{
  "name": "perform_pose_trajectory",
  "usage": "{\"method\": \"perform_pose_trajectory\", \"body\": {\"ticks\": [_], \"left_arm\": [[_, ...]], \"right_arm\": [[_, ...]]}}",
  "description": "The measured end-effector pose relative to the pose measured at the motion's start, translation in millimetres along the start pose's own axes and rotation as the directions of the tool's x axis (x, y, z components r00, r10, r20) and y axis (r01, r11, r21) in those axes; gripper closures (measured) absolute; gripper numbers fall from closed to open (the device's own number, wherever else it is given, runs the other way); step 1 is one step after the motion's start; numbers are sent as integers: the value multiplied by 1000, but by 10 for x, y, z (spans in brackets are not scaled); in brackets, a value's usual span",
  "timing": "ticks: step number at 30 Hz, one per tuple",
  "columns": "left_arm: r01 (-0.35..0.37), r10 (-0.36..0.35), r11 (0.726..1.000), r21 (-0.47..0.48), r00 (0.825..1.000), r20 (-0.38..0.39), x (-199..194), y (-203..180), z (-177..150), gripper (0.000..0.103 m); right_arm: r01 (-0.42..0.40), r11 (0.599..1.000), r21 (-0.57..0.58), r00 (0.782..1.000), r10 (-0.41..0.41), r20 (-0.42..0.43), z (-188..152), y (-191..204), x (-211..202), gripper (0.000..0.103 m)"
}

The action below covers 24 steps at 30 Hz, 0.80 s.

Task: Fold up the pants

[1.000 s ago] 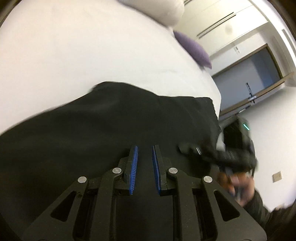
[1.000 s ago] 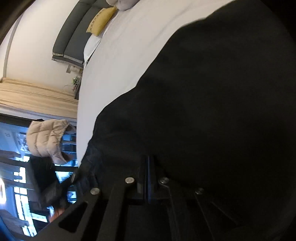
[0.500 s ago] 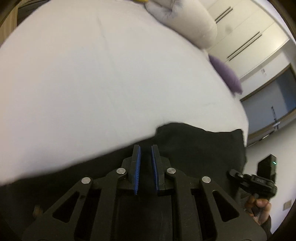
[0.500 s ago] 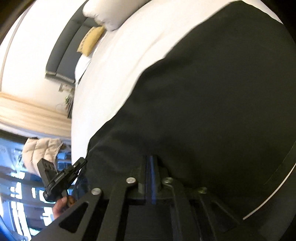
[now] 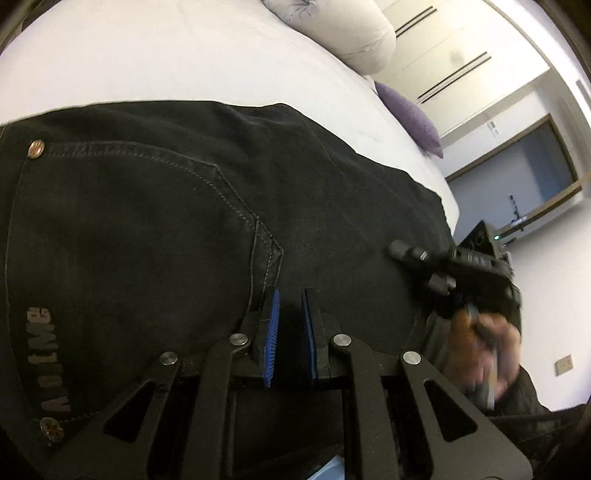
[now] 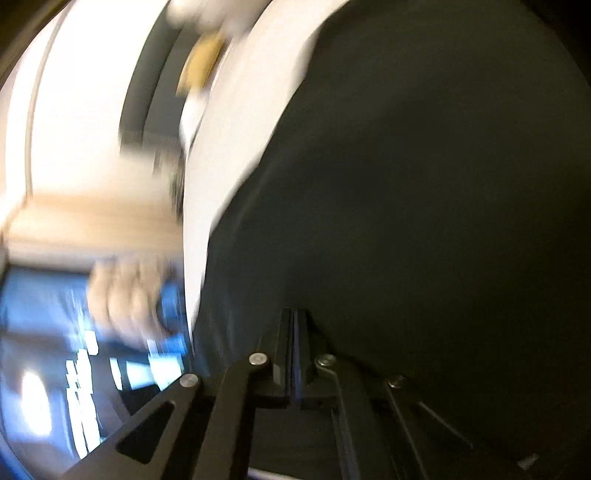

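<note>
Left gripper (image 5: 289,306), black frame with blue ribbed pads: I am holding it just above the pants, pads a narrow slot apart, nothing pinched between them that I can make out.

Right gripper (image 6: 293,325), same black build: I am keeping its pads pressed together; whether a thin layer of cloth is caught between them, I cannot tell. From the left wrist view I am seeing it (image 5: 424,254) over the right-hand part of the cloth, carried by a hand (image 5: 480,347) that is blurred.

Black denim pants (image 5: 192,229): lying flat on the bed, filling the near field under both grippers. I am reading a stitched back pocket (image 5: 129,240) with copper rivets at its corners and a pale printed label along one edge. The far edge is running clean across the sheet.

White bed sheet (image 5: 166,51): bare beyond the far edge of the denim.

Cream bolster pillow (image 5: 347,33) and purple cushion (image 5: 410,114): resting at the far end of the bed.

Progress, as I am judging it: the seat with its pocket is facing up and the cloth is sitting as a compact dark block, so some folding seems done. How many layers are lying there I cannot tell; a further fold or a smoothing pass may be left.
</note>
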<state>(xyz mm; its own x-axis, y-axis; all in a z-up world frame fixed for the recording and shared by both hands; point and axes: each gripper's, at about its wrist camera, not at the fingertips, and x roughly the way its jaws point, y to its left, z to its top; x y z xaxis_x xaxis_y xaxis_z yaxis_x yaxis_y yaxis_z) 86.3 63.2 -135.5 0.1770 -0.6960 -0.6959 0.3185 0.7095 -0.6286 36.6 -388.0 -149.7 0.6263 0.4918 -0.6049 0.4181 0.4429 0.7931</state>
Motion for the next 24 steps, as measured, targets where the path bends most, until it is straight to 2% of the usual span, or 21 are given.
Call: {"method": "perform_pose_trajectory", "body": {"ticks": [3, 5, 7, 9, 10, 11, 12, 13, 14, 15, 16, 17, 19, 20, 21, 22, 23, 24], "left_arm": [[-15, 15, 1000, 3, 1000, 3, -5, 0, 34, 91], [-20, 20, 1000, 8, 1000, 2, -18, 5, -11, 91], [-15, 15, 1000, 5, 1000, -1, -23, 16, -25, 91], [-17, 17, 1000, -1, 1000, -3, 44, -27, 46, 91], [-22, 22, 1000, 0, 1000, -4, 154, -132, 90, 91], [-25, 25, 1000, 1, 1000, -5, 183, -140, 93, 91], [-27, 27, 1000, 0, 1000, -5, 235, -153, 109, 91], [-26, 26, 1000, -5, 1000, -8, 237, -153, 111, 91], [-27, 27, 1000, -8, 1000, -9, 255, -198, 128, 91], [-30, 30, 999, -12, 1000, -10, 253, -208, 133, 91], [-33, 33, 999, -13, 999, -12, 236, -213, 155, 91], [-41, 41, 999, -10, 999, -15, 228, -231, 161, 91], [-55, 55, 998, 1, 998, -18, 220, -274, 168, 91], [-56, 56, 998, 2, 998, -20, 223, -282, 172, 91], [-53, 53, 999, -1, 998, -19, 213, -279, 179, 91], [-49, 49, 999, -4, 999, -19, 205, -280, 193, 90], [-44, 44, 999, -9, 999, -20, 205, -271, 197, 91], [-40, 40, 999, -13, 999, -21, 200, -263, 208, 91]], "right_arm": [[40, 997, 61, 985, -49, 166, 408, -291, -462, 103], [59, 993, 100, 960, -84, 267, 671, -530, -798, 103], [45, 984, 175, 936, -103, 336, 878, -754, -1031, 103], [108, 969, 222, 897, -191, 399, 1056, -851, -1272, 103], [163, 957, 238, 870, -254, 423, 1113, -835, -1404, 103], [242, 934, 263, 829, -340, 444, 1151, -759, -1549, 103], [292, 917, 272, 797, -390, 461, 1157, -666, -1660, 86], [323, 911, 256, 772, -411, 486, 1135, -541, -1774, 76], [307, 927, 216, 771, -375, 515, 1065, -401, -1865, 41], [284, 941, 184, 781, -338, 525, 979, -298, -1907, 16], [277, 947, 164, 790, -322, 522, 877, -207, -1881, 13], [267, 953, 142, 807, -302, 507, 739, -234, -1996, 14], [201, 971, 129, 864, -238, 444, 532, -176, -1831, 25], [145, 977, 153, 895, -196, 400, 426, -235, -1761, 38], [112, 977, 181, 914, -173, 367, 320, -258, -1630, 49], [95, 972, 213, 932, -162, 325, 236, -314, -1515, 54], [94, 969, 228, 942, -161, 294, 213, -332, -1461, 63], [93, 968, 234, 948, -158, 275, 201, -330, -1370, 64]]}}
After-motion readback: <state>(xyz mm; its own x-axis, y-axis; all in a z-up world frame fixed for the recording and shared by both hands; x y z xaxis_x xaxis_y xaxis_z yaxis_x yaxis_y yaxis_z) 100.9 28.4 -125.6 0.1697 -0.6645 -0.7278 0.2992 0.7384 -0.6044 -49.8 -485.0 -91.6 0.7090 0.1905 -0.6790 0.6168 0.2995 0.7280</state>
